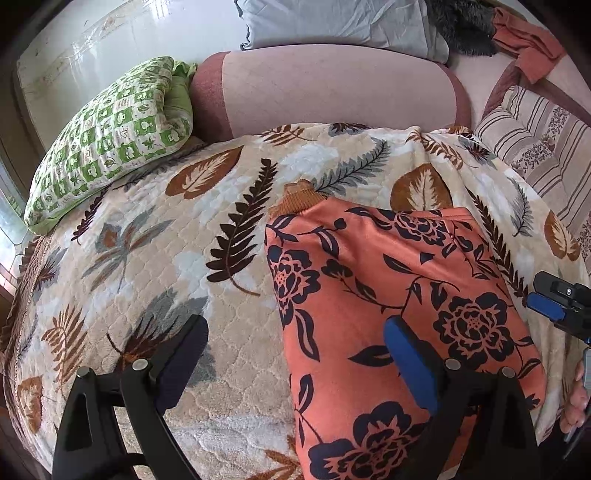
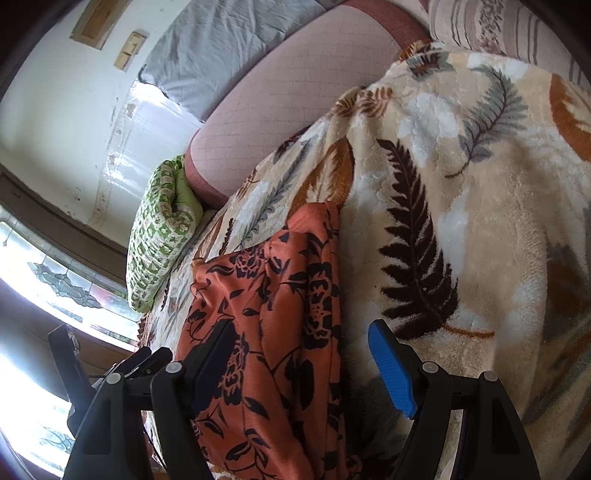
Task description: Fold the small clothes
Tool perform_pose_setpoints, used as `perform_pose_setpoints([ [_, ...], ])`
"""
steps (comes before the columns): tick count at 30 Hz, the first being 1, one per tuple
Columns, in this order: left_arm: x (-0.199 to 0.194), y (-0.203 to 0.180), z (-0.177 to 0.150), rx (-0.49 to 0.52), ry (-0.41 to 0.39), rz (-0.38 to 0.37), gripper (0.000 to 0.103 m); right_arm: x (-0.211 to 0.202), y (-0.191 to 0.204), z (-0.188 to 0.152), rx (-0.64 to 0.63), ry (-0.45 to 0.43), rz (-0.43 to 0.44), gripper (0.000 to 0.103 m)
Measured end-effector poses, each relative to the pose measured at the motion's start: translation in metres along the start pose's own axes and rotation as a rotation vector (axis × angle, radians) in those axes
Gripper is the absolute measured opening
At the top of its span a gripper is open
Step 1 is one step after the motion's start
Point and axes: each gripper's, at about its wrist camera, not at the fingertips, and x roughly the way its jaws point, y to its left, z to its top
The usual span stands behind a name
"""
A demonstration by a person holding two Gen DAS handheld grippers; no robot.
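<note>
An orange garment with a dark floral print lies folded on the leaf-patterned blanket, with an ochre ribbed cuff sticking out at its far edge. My left gripper is open, its jaws straddling the garment's left edge, holding nothing. The right gripper shows at the right edge of this view. In the right wrist view the garment lies below my right gripper, which is open over the garment's right edge and empty. The blanket lies to the right.
A green checked pillow lies at the far left of the bed. A pink bolster runs along the back, with a grey pillow behind it. A striped cushion and an orange cloth sit at the right.
</note>
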Motion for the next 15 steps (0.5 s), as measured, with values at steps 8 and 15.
perform_pose_setpoints([
  [8, 0.004, -0.005, 0.000, 0.001, 0.014, 0.004, 0.096, 0.006, 0.019, 0.003, -0.053, 0.010, 0.019, 0.077],
  [15, 0.013, -0.003, -0.001, -0.018, 0.043, -0.009, 0.096, 0.010, 0.021, 0.004, -0.052, 0.038, 0.011, 0.077],
])
